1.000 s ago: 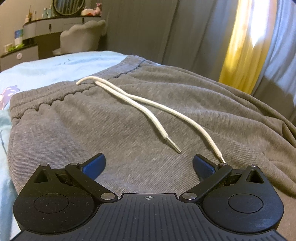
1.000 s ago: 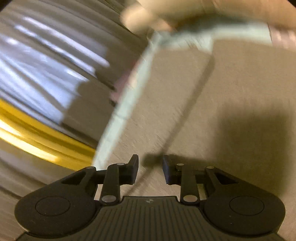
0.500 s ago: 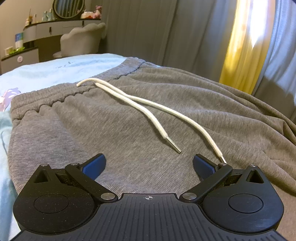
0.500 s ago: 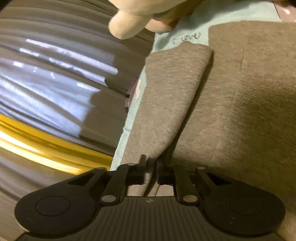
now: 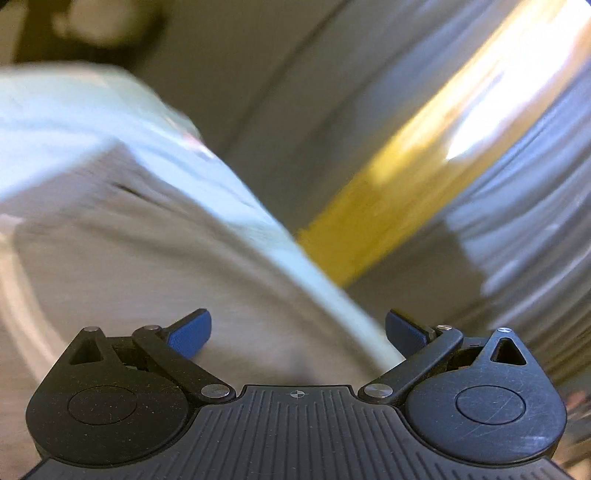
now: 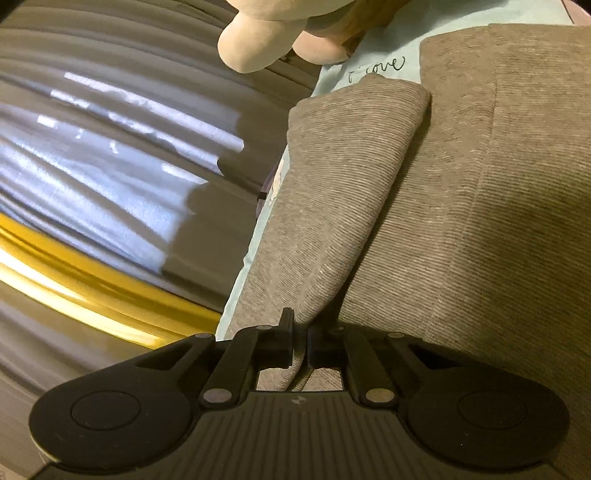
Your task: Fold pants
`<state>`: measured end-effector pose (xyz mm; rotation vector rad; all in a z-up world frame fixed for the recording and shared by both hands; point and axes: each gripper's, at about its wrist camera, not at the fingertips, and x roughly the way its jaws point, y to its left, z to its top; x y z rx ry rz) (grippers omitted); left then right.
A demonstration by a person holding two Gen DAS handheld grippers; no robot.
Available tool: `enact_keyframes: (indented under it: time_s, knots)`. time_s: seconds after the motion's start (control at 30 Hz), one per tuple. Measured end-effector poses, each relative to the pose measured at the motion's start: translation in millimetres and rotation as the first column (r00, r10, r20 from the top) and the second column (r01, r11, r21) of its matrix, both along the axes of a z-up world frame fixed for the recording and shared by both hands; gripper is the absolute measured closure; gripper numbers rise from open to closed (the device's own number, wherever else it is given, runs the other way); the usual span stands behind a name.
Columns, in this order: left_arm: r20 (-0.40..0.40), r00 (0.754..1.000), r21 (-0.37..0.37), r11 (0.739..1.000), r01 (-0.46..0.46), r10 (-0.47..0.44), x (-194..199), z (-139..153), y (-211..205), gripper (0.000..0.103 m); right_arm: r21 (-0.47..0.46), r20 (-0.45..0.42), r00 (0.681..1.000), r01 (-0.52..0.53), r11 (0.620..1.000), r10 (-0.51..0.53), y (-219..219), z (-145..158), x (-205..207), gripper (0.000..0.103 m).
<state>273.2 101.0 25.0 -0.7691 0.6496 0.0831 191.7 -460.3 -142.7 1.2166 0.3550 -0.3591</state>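
The grey pants lie on a light blue bed sheet. My right gripper is shut on a raised fold of one pant leg near the bed's edge. In the left wrist view the picture is motion-blurred: the grey pants fill the lower left, with the sheet's edge beyond them. My left gripper is open with blue pads and holds nothing, low over the pants.
Grey curtains with a yellow strip hang beyond the bed's edge. A plush toy sits at the top of the right wrist view. The curtains and yellow strip also show in the left wrist view.
My right gripper has closed on the pant-leg fold and holds it. My left gripper has swung fast to the right, away from the waistband and drawstring, toward the bed's edge, still open.
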Motion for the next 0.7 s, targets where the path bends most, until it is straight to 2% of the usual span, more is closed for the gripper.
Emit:
enact_keyframes:
  time_s: [0.07, 0.13, 0.2, 0.27, 0.33, 0.4, 0.47, 0.57, 0.6, 0.63, 0.67, 0.7]
  knots:
    - [-0.045, 0.999, -0.088, 0.996, 0.017, -0.021, 38, -4, -1, 0.004, 0.019, 0.008, 1.0, -0.002, 1.0, 0.002, -3, -1, 0, 0.097]
    - [-0.147, 0.987, -0.09, 0.995, 0.045, -0.058, 78, -15, -10, 0.025, 0.021, 0.014, 1.0, -0.008, 1.0, 0.008, -4, -4, -1, 0.097]
    - [-0.241, 0.967, -0.077, 0.995, 0.064, -0.081, 104, -30, -19, 0.026, 0.011, 0.018, 1.0, -0.011, 1.0, 0.01, -4, -5, -1, 0.097]
    - [-0.3, 0.95, -0.069, 0.995, 0.074, -0.091, 124, -45, -27, 0.029, -0.002, 0.02, 1.0, -0.012, 1.0, 0.012, -3, -6, 1, 0.097]
    - [-0.335, 0.94, -0.064, 0.997, 0.051, -0.069, 137, -53, -31, 0.034, -0.023, 0.025, 1.0, -0.015, 1.0, 0.016, -2, -7, 2, 0.098]
    - [-0.371, 0.926, -0.069, 0.997, 0.042, -0.065, 149, -61, -33, 0.029, -0.035, 0.027, 0.999, -0.018, 0.999, 0.019, -1, -7, 3, 0.098]
    - [-0.424, 0.902, -0.076, 0.996, 0.046, -0.074, 159, -70, -34, 0.027, -0.034, 0.031, 0.999, -0.019, 0.999, 0.02, -2, -8, 3, 0.098]
    - [-0.445, 0.894, -0.046, 0.998, 0.038, -0.054, 167, -73, -39, 0.029, -0.043, 0.031, 0.999, -0.022, 0.999, 0.023, -2, -8, 4, 0.099]
    - [-0.444, 0.895, -0.007, 0.999, 0.046, -0.044, 167, -71, -42, 0.047, -0.05, 0.032, 0.999, -0.022, 0.999, 0.024, -2, -8, 4, 0.099]
    - [-0.445, 0.895, 0.033, 0.998, 0.058, -0.037, 163, -68, -49, 0.085, -0.055, 0.03, 0.999, -0.024, 0.998, 0.025, -2, -8, 4, 0.1]
    - [-0.441, 0.897, 0.054, 0.996, 0.069, -0.038, 160, -66, -49, 0.094, -0.058, 0.029, 0.999, -0.024, 0.998, 0.026, -3, -7, 4, 0.099]
    - [-0.427, 0.903, 0.044, 0.997, 0.068, -0.042, 152, -65, -47, 0.093, -0.062, 0.033, 0.999, -0.026, 0.998, 0.028, -3, -6, 5, 0.098]
